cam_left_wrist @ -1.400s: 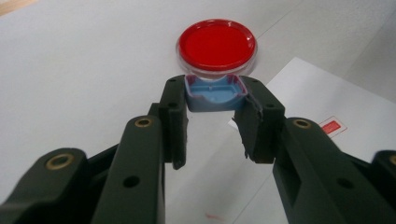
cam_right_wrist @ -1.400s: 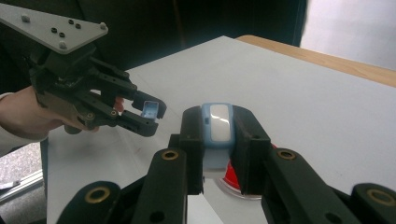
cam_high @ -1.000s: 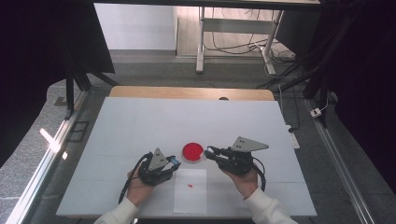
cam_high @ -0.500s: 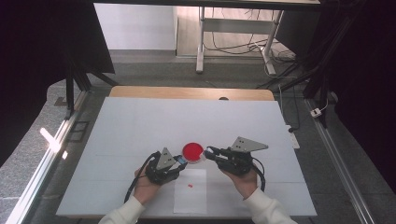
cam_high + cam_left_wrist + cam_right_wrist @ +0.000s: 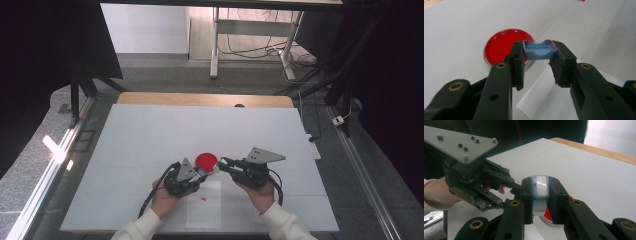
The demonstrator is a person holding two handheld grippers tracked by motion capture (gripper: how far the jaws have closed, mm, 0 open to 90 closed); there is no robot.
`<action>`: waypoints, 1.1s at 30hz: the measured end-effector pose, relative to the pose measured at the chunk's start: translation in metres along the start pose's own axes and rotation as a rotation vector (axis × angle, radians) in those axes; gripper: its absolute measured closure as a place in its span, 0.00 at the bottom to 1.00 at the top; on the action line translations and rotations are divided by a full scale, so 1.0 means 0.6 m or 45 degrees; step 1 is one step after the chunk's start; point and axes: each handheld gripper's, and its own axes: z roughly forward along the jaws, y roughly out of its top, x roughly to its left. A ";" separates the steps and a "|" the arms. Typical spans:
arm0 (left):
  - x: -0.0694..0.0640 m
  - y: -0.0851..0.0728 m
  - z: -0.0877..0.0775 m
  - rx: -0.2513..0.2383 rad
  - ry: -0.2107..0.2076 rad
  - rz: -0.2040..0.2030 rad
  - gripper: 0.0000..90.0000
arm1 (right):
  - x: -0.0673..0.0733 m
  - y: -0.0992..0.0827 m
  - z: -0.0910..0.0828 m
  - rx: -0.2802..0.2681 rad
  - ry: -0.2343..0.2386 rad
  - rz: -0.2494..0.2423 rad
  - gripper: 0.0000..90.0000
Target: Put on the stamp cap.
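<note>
A round red dish (image 5: 206, 161) lies on the white table near its front. My left gripper (image 5: 200, 173) sits just in front of and left of the dish, shut on a small curved blue piece (image 5: 538, 50) with a reddish rim. The dish (image 5: 503, 47) lies just beyond its jaws. My right gripper (image 5: 223, 165) points left at the dish's right edge, shut on a light-blue piece with a white panel (image 5: 541, 187), held on edge above the dish (image 5: 550, 217). The left gripper (image 5: 510, 185) comes close to the right jaws from the left.
A white paper sheet (image 5: 205, 204) with a small red mark (image 5: 203, 199) lies between the person's hands at the table's front. A wooden strip (image 5: 205, 99) borders the far edge. The white table (image 5: 150, 135) stretches wide behind the dish.
The left gripper has moved right and forward, closing in on the dish and the right gripper. The right gripper has stayed put.
</note>
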 end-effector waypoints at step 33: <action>-0.023 0.025 0.035 -0.018 -0.017 0.031 0.71 | 0.008 -0.002 0.007 0.001 -0.057 0.032 0.84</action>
